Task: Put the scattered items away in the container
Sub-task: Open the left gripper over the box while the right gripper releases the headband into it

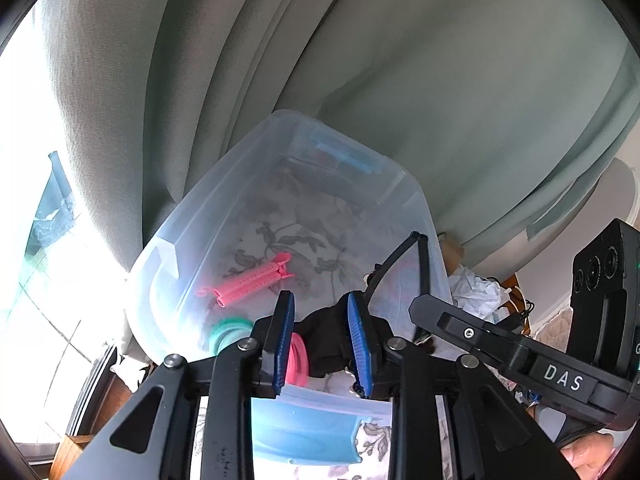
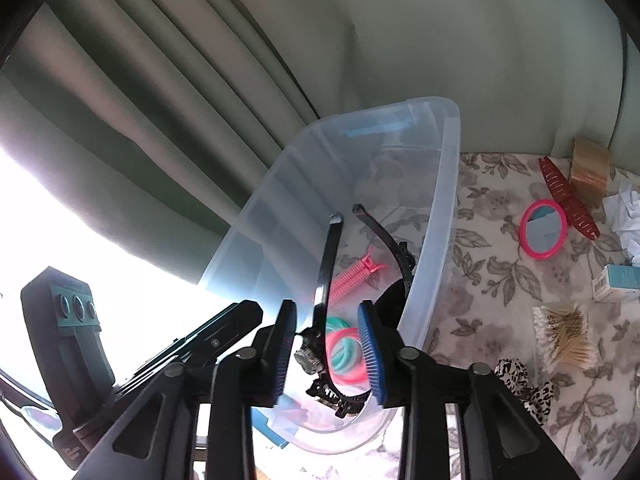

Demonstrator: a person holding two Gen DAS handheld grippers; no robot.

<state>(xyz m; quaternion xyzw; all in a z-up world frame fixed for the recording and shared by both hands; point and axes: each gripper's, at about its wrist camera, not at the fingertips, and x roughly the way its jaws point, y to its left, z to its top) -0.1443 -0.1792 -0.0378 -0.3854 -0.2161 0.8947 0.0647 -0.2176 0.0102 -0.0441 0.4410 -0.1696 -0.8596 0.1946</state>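
Grey curtains behind; floral-cloth counter [image 2: 480,280] carries a clear plastic container [image 2: 444,200]. Left tool [image 1: 320,340] is narrowly parted over the near rim, black fabric [image 1: 324,344] between its pads, contact unclear. Right tool [image 2: 330,344] is partly spread, pads off the black headband [image 2: 328,264] standing inside. Pink curler [image 1: 252,278] and hair ties lie in the container. Pink mirror [image 2: 543,229], red clip [image 2: 568,198], cotton swabs [image 2: 564,336] remain outside.

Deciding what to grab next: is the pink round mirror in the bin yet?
Out. The pink mirror lies on the floral cloth, right of the clear bin.
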